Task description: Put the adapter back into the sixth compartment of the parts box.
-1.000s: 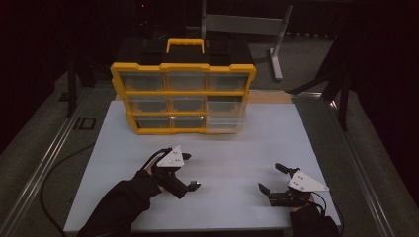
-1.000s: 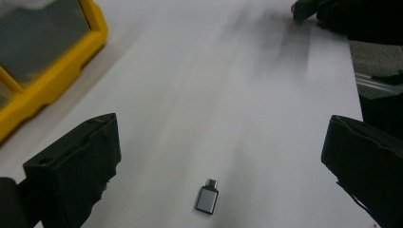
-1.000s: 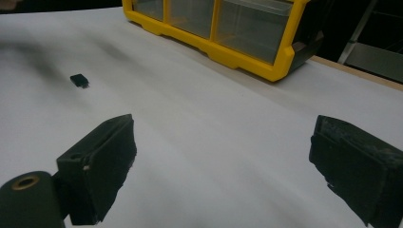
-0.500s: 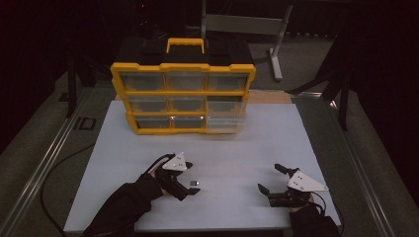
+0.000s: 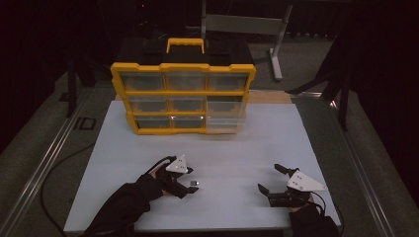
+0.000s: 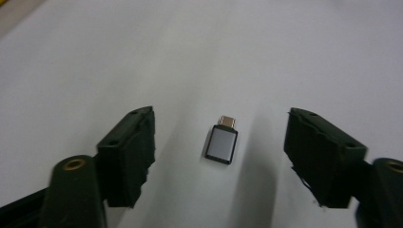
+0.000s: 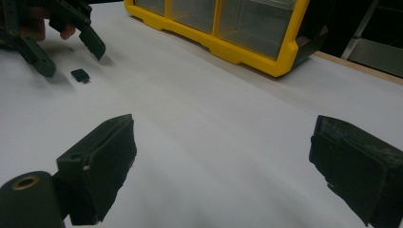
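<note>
A tiny adapter (image 6: pixel 221 144), a flat grey rectangular body with a short metal plug at one end, lies flat on the white worktop (image 5: pixel 247 148). In the high view it sits at about 7 o'clock on the worktop, well in front of a yellow organiser box (image 5: pixel 183 98) with clear drawers at 12 o'clock.

The left tool (image 5: pixel 184 183) straddles the adapter; its jaws have just been closing, yet both pads stand clear of it, one at 9 o'clock and one at 3 o'clock of the piece, so nothing is grasped. The right tool (image 5: pixel 271 178) rests near 5 o'clock, jaws spread wide and empty.

The adapter looks very light, stiff and smooth-faced, so it would likely slip or flip if pinched unevenly. The two long side edges of the body seem the best place to grip, low against the worktop, leaving the metal plug, pointing to 12 o'clock in the left gripper view, untouched.
</note>
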{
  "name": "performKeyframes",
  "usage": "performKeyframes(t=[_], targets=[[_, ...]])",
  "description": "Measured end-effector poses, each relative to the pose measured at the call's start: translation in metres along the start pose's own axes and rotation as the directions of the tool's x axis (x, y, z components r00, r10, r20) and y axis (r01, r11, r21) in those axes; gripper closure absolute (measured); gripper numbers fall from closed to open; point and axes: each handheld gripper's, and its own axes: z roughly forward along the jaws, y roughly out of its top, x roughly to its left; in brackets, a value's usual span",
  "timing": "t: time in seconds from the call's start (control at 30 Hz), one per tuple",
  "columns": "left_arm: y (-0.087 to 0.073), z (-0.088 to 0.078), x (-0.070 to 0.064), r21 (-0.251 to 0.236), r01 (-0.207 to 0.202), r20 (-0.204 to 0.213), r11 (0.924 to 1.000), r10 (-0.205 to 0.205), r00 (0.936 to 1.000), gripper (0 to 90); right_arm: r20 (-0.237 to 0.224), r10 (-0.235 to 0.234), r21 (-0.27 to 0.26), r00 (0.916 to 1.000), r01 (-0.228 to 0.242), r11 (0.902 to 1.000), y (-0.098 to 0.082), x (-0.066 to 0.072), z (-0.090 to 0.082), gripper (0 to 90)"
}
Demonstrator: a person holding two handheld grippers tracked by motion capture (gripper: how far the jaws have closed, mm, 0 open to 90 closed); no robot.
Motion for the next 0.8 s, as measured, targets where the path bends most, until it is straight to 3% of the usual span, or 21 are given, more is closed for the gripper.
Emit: performKeyframes(t=[0.27, 0.4, 0.6, 0.8], targets=[[0.0001, 0.0053, -0.0027, 0.031, -0.040, 0.006, 0.9987, 0.040, 0.9992, 46.4, 0.000, -0.002, 0.003, 1.0000, 0.002, 1.0000, -0.0001, 0.0003, 0.0001, 8.2], [0.0010, 0.0044, 0.0005, 0.030, -0.021, 0.006, 0.9993, 0.021, 0.9998, 56.3, 0.000, -0.004, 0.005, 1.0000, 0.004, 1.0000, -0.0001, 0.0007, 0.0008, 8.2], [0.0026, 0.0054, -0.0020, 0.038, -0.037, 0.004, 0.9986, 0.037, 0.9993, 62.0, -0.001, -0.002, 0.003, 1.0000, 0.002, 1.0000, 0.0000, 0.0003, 0.0001, 8.2], [0.0037, 0.0062, -0.0019, 0.037, -0.041, 0.016, 0.9985, 0.040, 0.9991, 74.2, 0.000, -0.002, 0.003, 1.0000, 0.002, 1.0000, 0.0000, 0.0002, 0.0000, 8.2]])
